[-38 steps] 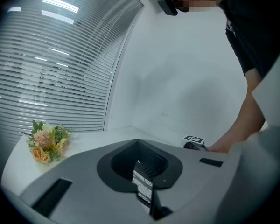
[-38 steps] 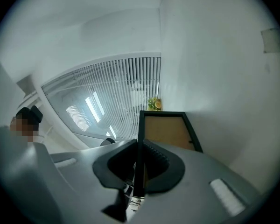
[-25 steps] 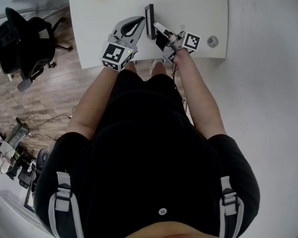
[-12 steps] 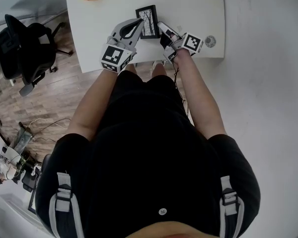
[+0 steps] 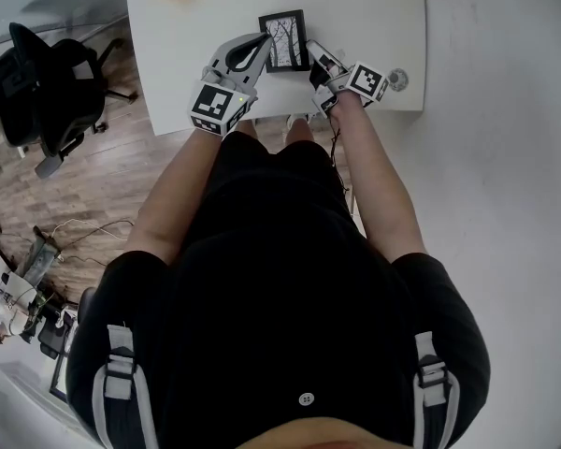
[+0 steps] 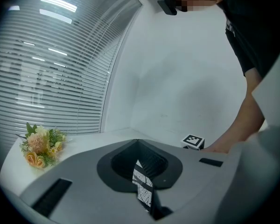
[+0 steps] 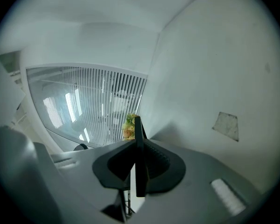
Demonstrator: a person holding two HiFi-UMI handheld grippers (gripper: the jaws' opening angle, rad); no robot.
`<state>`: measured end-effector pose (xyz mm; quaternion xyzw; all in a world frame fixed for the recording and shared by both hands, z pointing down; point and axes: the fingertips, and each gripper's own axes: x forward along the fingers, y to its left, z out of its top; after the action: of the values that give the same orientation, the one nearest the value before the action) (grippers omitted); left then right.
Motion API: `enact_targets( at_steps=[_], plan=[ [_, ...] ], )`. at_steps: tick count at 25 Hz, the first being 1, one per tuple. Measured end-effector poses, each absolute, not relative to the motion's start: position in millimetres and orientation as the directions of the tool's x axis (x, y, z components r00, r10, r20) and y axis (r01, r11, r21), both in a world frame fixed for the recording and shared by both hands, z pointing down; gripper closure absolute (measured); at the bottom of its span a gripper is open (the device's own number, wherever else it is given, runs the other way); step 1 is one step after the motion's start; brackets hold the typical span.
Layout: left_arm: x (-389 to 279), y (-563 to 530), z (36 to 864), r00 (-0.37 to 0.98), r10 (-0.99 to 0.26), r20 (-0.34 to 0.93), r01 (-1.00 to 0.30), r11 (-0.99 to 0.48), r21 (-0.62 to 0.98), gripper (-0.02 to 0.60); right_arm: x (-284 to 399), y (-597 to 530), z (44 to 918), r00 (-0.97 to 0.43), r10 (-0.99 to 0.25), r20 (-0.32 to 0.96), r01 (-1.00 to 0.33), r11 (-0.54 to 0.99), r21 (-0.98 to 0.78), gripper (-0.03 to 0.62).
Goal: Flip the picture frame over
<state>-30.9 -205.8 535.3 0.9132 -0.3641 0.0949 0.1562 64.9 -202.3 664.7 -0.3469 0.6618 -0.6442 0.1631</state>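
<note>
We hold the picture frame (image 5: 283,40) print-up over the bench's (image 5: 374,17) near edge, left tool (image 5: 261,43) and right tool (image 5: 311,50) both clamped on its side rails; probably light, rigid, fragile-faced.

Three cameras, one white surface (image 5: 355,7)
Head view looks steeply down on it; both gripper views ride low over it, close behind their jaws; all share the picture frame (image 5: 284,40).
</note>
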Motion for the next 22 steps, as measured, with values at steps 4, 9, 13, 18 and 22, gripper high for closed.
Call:
enact_targets(
  at_steps=[4, 9, 13, 18, 22],
  plan=[
    [-36.3, -204.0, 538.6, 0.712, -0.633, 0.305, -0.699, -0.68, 0.22, 0.575, 70.4, -202.7, 671.9, -0.686, -0.677, 0.267, -0.278, -0.095, -0.956, 0.542],
    [-40.4, -204.4, 537.5, 0.71, -0.642, 0.289, -0.702, -0.677, 0.221, 0.575, 73.5, -203.3, 674.5, -0.673, -0.671, 0.31, -0.341, -0.09, -0.936, 0.542],
    [-42.1, -204.7, 534.1, 0.71, -0.644, 0.284, -0.702, -0.677, 0.218, 0.575, 71.1, -206.0, 663.1, -0.682, -0.67, 0.292, -0.344, -0.058, -0.937, 0.542],
    [-46.9, -202.8, 521.7, 0.706, -0.647, 0.289, -0.705, -0.681, 0.198, 0.575, 59.8, -209.0, 627.2, -0.712, -0.65, 0.264, -0.381, 0.042, -0.924, 0.542],
    [-49.1, -197.1, 503.3, 0.717, -0.64, 0.275, -0.694, -0.693, 0.195, 0.575, 50.5, -209.5, 589.5, -0.736, -0.624, 0.264, -0.464, 0.18, -0.867, 0.546]
  ],
)
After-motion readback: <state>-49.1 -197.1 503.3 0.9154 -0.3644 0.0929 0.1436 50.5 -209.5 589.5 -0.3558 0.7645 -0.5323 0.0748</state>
